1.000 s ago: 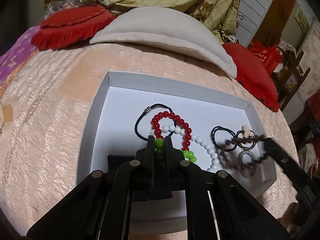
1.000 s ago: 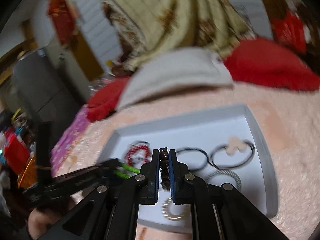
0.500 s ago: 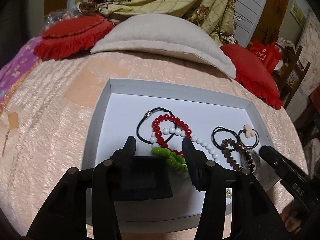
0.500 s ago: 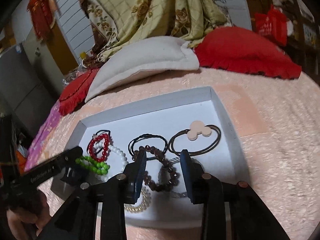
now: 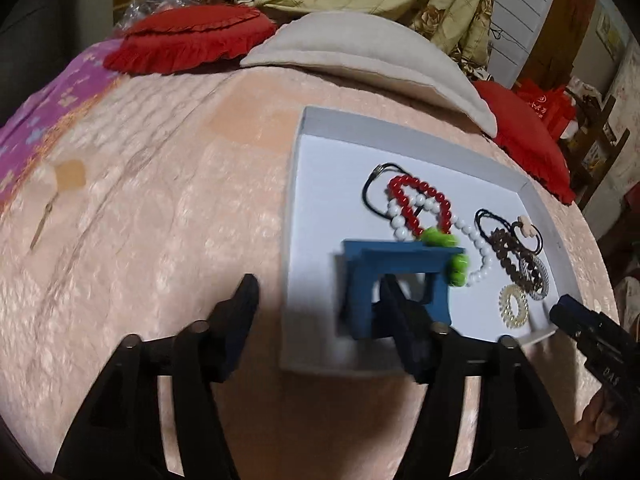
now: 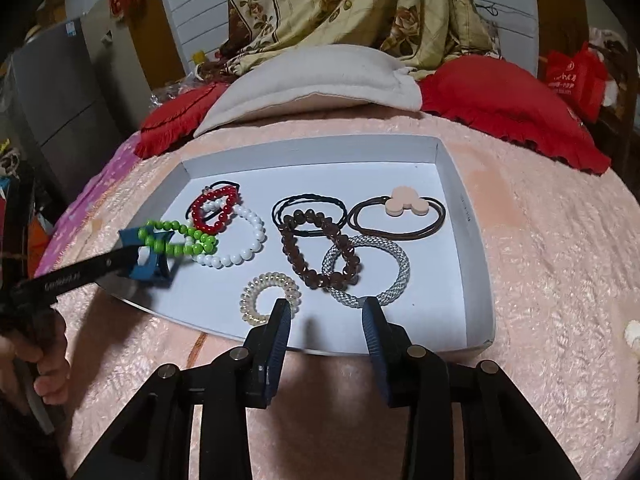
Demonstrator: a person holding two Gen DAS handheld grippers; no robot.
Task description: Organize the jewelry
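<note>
A white tray (image 6: 360, 176) on the bed holds red (image 6: 212, 210), white (image 6: 248, 240), green (image 6: 180, 240) and brown bead bracelets (image 6: 304, 248), a silver woven bracelet (image 6: 396, 256), a clear spiral tie (image 6: 256, 292) and hair ties. My right gripper (image 6: 326, 320) hangs over the tray's near edge, jaws opening, nothing between them. My left gripper (image 5: 320, 308) straddles the tray's (image 5: 332, 200) left wall, jaws opening and empty. Its right finger (image 5: 396, 308) is at a blue claw clip (image 5: 396, 276), under the green bracelet (image 5: 452, 264). Whether they touch, I cannot tell.
Peach bedspread (image 5: 160, 240) surrounds the tray. A cream pillow (image 6: 316, 84) and red cushions (image 6: 504, 104) lie behind it, with a floral blanket beyond. A person's hand (image 6: 44, 368) grips the left tool. One right gripper finger (image 5: 580, 324) enters the left view at lower right.
Both grippers went from shut to open. The left let go of the green bracelet and slid left. The right dropped the brown bracelet into the tray and drew back.
</note>
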